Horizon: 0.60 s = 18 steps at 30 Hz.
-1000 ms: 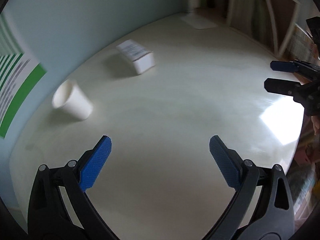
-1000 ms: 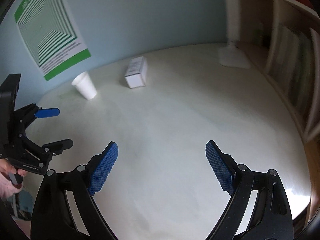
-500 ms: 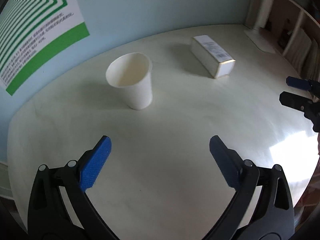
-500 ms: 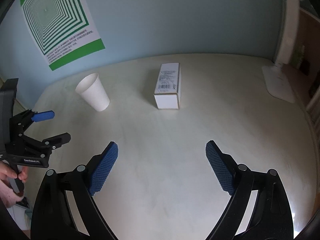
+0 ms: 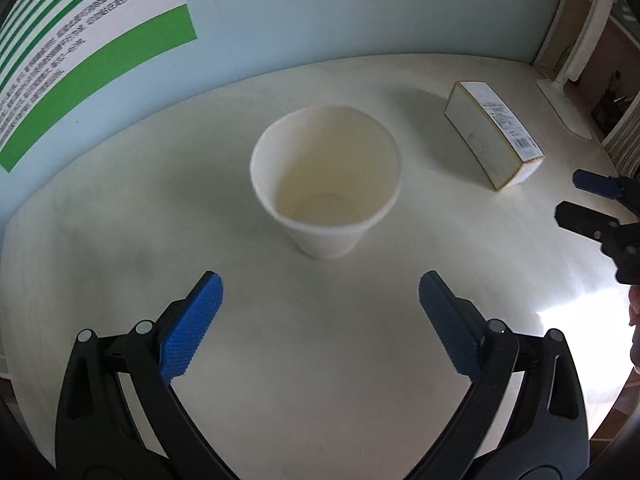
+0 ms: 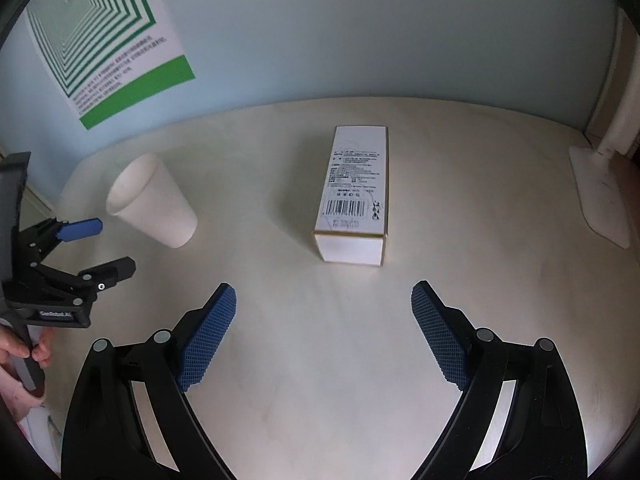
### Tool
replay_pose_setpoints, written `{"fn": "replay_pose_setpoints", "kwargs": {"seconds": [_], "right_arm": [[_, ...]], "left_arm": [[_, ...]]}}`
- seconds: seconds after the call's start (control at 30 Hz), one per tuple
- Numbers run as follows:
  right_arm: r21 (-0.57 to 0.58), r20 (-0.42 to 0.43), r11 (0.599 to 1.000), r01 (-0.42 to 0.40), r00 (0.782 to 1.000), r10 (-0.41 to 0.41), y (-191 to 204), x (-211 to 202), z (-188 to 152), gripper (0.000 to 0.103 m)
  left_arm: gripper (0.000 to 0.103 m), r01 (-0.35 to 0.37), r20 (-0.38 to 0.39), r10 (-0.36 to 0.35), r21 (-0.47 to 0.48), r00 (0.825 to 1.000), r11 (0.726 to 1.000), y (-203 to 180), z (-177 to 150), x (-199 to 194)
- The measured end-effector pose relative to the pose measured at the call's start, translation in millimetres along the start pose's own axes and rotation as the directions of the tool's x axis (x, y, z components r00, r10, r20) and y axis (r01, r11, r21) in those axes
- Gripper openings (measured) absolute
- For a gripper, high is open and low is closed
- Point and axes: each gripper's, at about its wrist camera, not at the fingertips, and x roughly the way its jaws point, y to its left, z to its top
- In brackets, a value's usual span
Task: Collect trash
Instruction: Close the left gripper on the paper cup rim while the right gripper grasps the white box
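Observation:
An empty white paper cup [image 5: 326, 184] stands upright on the cream table [image 5: 312, 380], straight ahead of my left gripper [image 5: 320, 300], which is open and a short way back from it. A white carton with a barcode [image 6: 354, 196] lies flat ahead of my right gripper [image 6: 323, 312], also open with nothing between its fingers. The same carton [image 5: 494, 140] shows right of the cup in the left wrist view. The cup [image 6: 154, 204] appears at the left in the right wrist view, with the left gripper [image 6: 98, 246] beside it, held by a hand [image 6: 24, 354].
A pale blue wall with a green-and-white poster [image 6: 108, 40] backs the table. A white lamp base [image 6: 600, 196] sits at the far right, with shelves [image 5: 616, 80] beyond it. The right gripper [image 5: 588, 200] shows at the right edge of the left wrist view.
Both grippers have moved forward: the left one has closed in on the cup, the right one on the carton. Both stay open.

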Motion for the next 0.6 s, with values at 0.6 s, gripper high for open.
{"fn": "replay_pose_setpoints", "kwargs": {"seconds": [0.6], "right_arm": [[0.074, -0.035, 0.996, 0.058, 0.998, -0.055, -15, 62, 43, 0.060]], "left_arm": [[0.094, 0.044, 0.004, -0.043, -0.018, 0.999, 0.999, 9, 39, 37]]}}
